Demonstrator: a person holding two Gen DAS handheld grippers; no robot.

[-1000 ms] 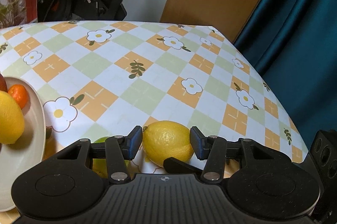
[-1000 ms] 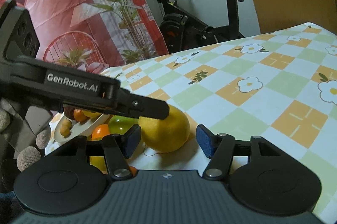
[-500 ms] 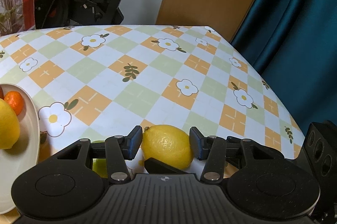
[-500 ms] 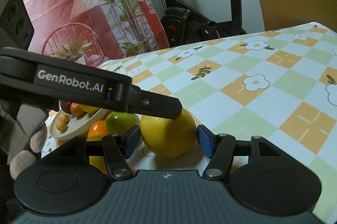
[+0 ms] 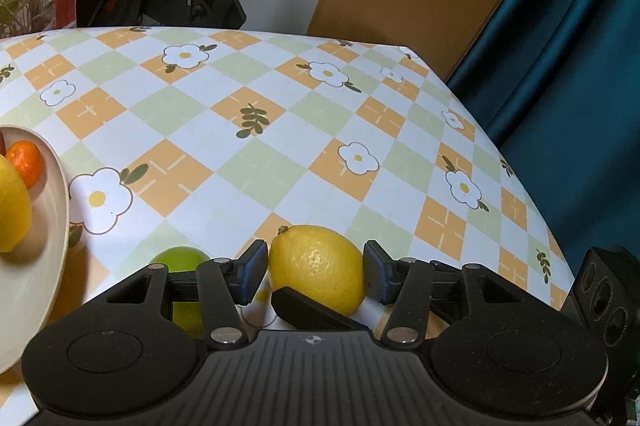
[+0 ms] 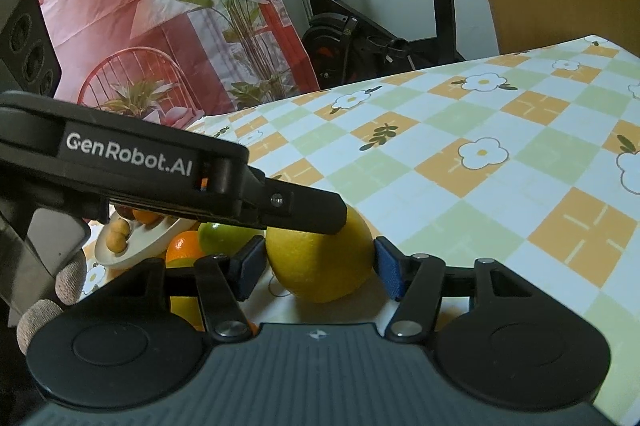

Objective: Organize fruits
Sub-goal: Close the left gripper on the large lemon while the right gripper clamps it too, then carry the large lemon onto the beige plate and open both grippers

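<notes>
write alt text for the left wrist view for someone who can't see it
A yellow lemon sits on a flowered checked tablecloth between the opening jaws of the left gripper. A green fruit lies beside it, and a plate of fruit at the left edge.

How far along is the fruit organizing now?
Done: a yellow lemon and a small orange fruit lie in the beige oval plate. In hand: a second yellow lemon sits between both grippers; the left gripper is opening its fingers off it, the right gripper seems to press it. To do: this lemon, a round green fruit and a loose orange fruit outside the plate.
</notes>
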